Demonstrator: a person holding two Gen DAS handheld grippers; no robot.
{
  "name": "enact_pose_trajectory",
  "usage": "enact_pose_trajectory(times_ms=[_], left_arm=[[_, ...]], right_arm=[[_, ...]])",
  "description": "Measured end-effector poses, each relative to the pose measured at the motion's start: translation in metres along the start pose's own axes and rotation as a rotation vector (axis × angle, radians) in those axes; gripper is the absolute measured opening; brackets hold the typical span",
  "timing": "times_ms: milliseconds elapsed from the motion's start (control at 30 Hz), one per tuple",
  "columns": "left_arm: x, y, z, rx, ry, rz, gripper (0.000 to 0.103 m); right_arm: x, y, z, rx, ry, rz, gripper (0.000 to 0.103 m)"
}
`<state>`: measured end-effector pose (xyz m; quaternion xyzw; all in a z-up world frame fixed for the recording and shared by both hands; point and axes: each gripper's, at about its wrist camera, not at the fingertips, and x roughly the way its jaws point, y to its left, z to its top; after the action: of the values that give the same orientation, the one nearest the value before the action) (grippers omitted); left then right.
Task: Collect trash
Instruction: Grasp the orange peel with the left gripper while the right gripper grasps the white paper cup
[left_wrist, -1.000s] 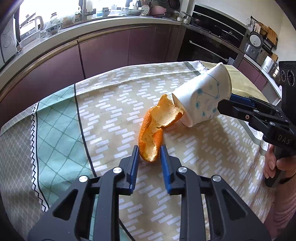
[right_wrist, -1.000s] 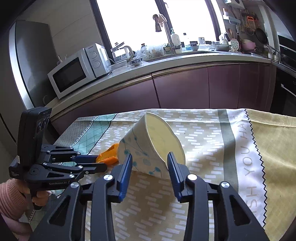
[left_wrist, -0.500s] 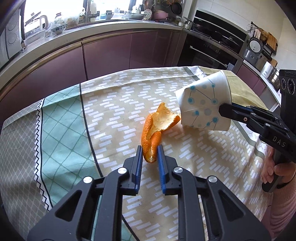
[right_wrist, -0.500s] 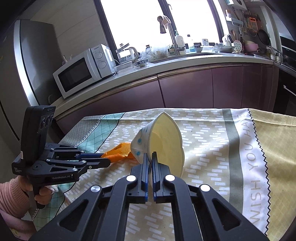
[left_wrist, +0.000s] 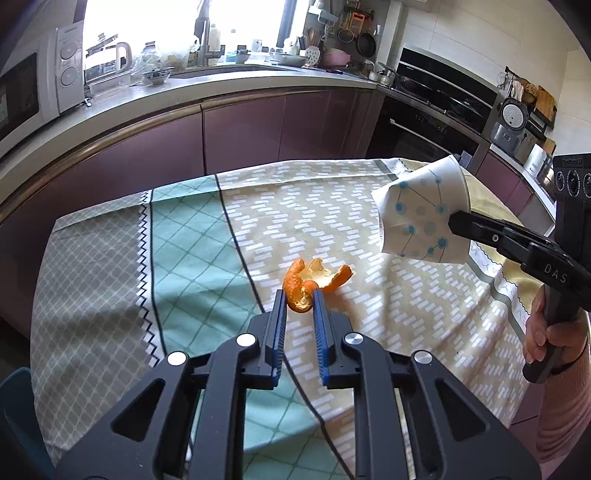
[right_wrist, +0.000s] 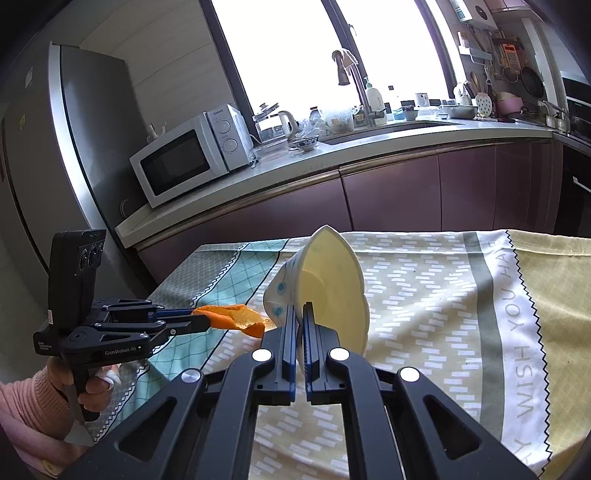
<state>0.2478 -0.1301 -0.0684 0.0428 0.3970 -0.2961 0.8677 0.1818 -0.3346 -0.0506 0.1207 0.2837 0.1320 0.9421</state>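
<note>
The left gripper (left_wrist: 300, 295) is clamped on one end of a curled orange peel (left_wrist: 314, 278), which hangs free above the patterned tablecloth (left_wrist: 192, 236), the rest of the peel sticking out past the blue pads (left_wrist: 280, 328). The right gripper (right_wrist: 300, 325) is pinched tight on the wall of a squashed paper cup (right_wrist: 332, 284) with blue dots, held off the cloth with its pale mouth tipped sideways. Seen from the right wrist, the peel's far tip reaches close to the cup, though whether the two touch is hard to say at that angle.
</note>
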Motion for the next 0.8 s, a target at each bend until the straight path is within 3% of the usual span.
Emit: enact_pose_trajectory(times_ms=[400, 700, 800], left_arm=[[-0.057, 0.042, -0.054, -0.093, -0.017, 0.017, 0.015], [-0.045, 0.054, -0.071, -0.09, 0.033, 0.03, 0.018], [-0.037, 0.053, -0.071, -0.083, 0.045, 0.04, 0.027]], right_arm=[[-0.002, 0.04, -0.015, -0.001, 0.016, 0.08, 0.003], [0.01, 0.048, -0.031, 0.019, 0.063, 0.096, 0.003], [0.012, 0.049, -0.032, 0.022, 0.07, 0.097, 0.003]])
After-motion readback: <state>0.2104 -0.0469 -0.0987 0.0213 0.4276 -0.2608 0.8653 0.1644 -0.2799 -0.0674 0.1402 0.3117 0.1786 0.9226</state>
